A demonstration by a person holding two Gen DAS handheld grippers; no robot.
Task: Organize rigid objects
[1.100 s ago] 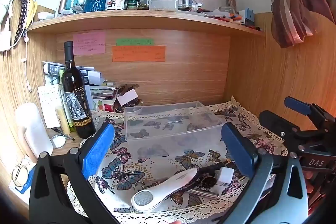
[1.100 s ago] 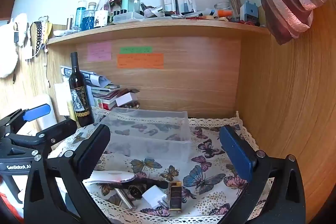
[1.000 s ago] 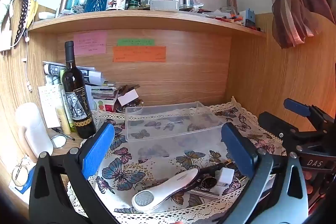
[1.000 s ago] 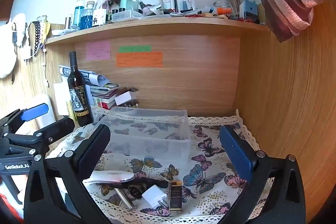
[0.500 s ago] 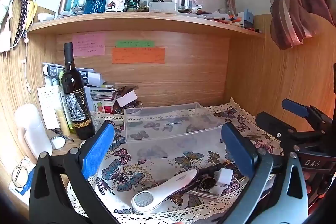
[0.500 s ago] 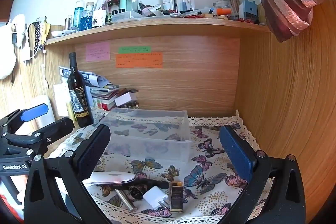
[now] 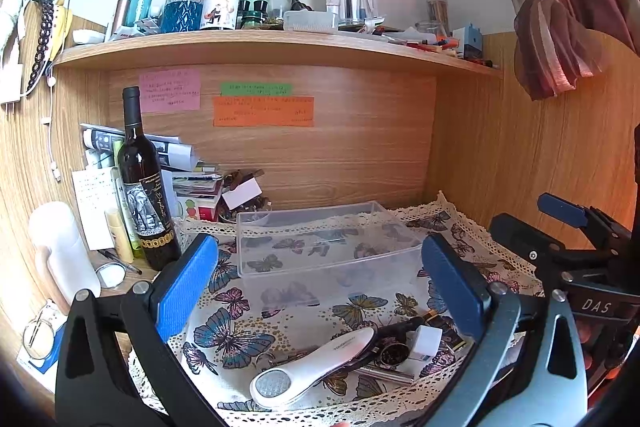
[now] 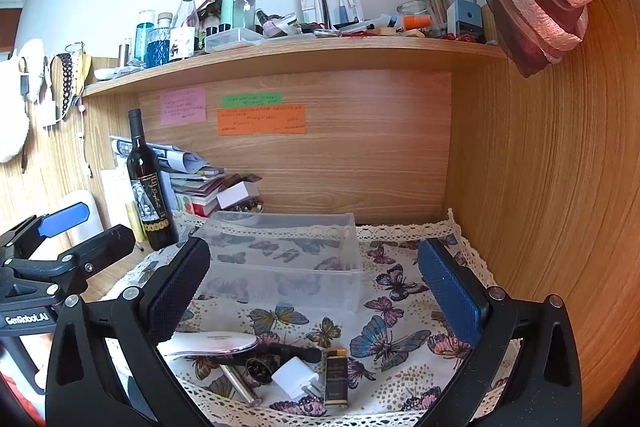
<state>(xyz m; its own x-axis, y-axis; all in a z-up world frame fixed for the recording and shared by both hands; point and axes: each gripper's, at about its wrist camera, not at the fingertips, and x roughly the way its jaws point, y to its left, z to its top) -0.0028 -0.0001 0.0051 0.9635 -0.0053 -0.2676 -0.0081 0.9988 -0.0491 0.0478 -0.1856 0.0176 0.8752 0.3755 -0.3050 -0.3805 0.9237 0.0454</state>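
A clear plastic bin (image 7: 320,243) (image 8: 280,259) stands empty on the butterfly cloth (image 7: 248,311). In front of it lies a small pile: a white foot file (image 7: 316,363) (image 8: 212,343), a white plug adapter (image 7: 426,343) (image 8: 294,375), a small black box (image 8: 335,379), a black handle (image 8: 288,351), a round dark lid (image 7: 394,353) and a metal tube (image 8: 238,385). My left gripper (image 7: 320,283) is open and empty above the pile. My right gripper (image 8: 316,283) is open and empty too, to the right of the left one.
A wine bottle (image 7: 144,187) stands at the back left beside stacked books and papers (image 7: 192,187). A white container (image 7: 64,251) sits at the far left. A cluttered shelf (image 7: 260,47) runs overhead. A wooden wall (image 8: 540,207) closes the right side.
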